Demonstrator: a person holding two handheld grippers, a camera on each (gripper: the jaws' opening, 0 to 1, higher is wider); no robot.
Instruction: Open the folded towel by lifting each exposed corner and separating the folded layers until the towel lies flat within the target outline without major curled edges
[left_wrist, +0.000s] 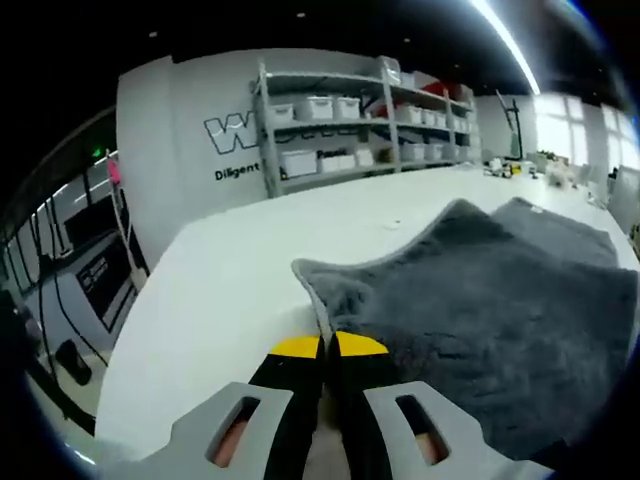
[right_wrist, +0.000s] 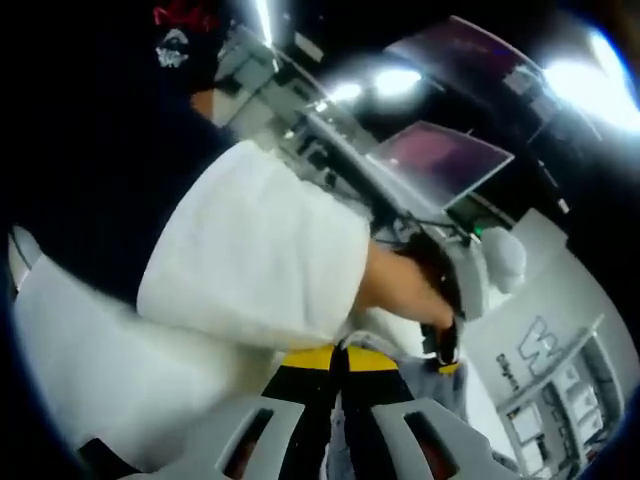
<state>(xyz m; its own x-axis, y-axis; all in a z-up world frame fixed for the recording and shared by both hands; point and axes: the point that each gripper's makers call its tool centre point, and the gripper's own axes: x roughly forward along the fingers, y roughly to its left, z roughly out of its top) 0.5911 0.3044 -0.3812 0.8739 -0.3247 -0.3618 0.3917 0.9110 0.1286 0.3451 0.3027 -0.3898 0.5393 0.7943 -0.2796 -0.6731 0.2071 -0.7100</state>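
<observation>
I see the towel (left_wrist: 500, 290) as dark grey, fluffy cloth with a matt nap. Under it my table (left_wrist: 240, 270) looks smooth, white and faintly glossy

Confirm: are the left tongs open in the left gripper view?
No. The left tongs are pinched shut on the grey towel's corner edge.

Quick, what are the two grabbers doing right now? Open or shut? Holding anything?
Left gripper: shut on an edge of the grey towel.
Right gripper: jaws together, so shut; whether anything is pinched between them cannot be told.

Shelving unit (left_wrist: 360, 125) w/ bins — behind white table (left_wrist: 230, 270).
</observation>
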